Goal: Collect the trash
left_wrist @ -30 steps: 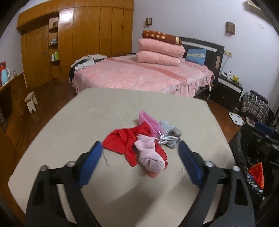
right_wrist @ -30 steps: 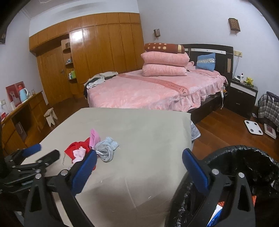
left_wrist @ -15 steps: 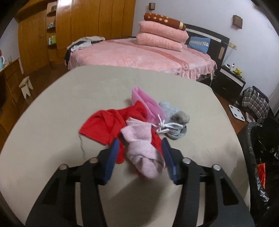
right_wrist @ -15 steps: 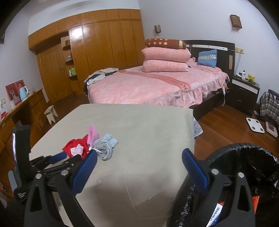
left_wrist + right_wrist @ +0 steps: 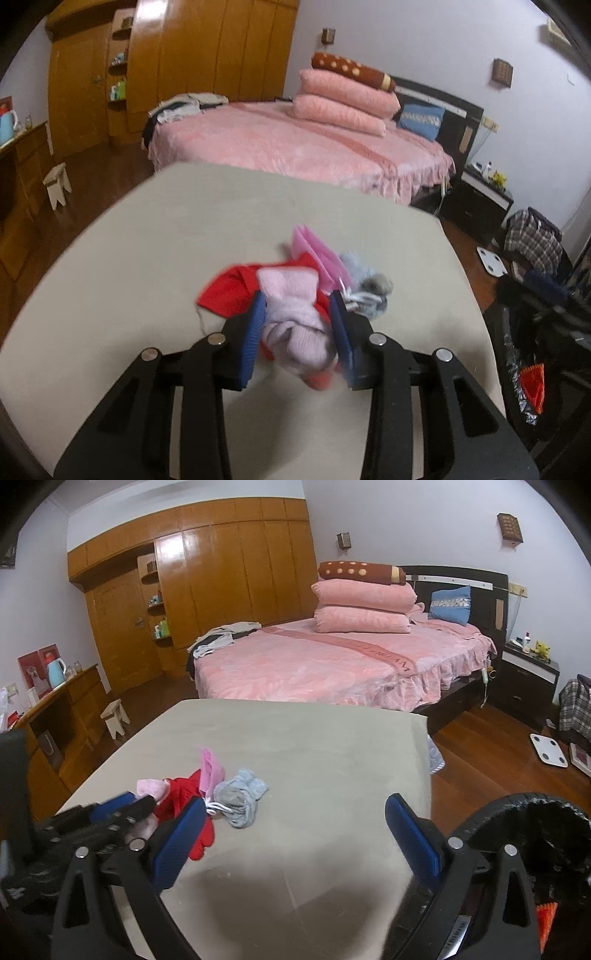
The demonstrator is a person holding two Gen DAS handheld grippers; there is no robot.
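L gripper (image 5: 297,325) is closing on the pink sock (image 5: 295,317): blue pads sit on both sides of it, narrow gap, sock bunched between and looks pinched, tho the frame is blurred there. Sock sits atop the red cloth (image 5: 229,291), w/ a pink bag (image 5: 317,254) and grey sock (image 5: 369,284) just behind, all in one pile mid table (image 5: 166,229). R gripper (image 5: 295,830) is spread wide, nothing between its fingers (image 5: 410,834), hovering over the table's near edge; pile is off to its left. Black bin (image 5: 517,812) stands beside the table at right, orange scrap inside.
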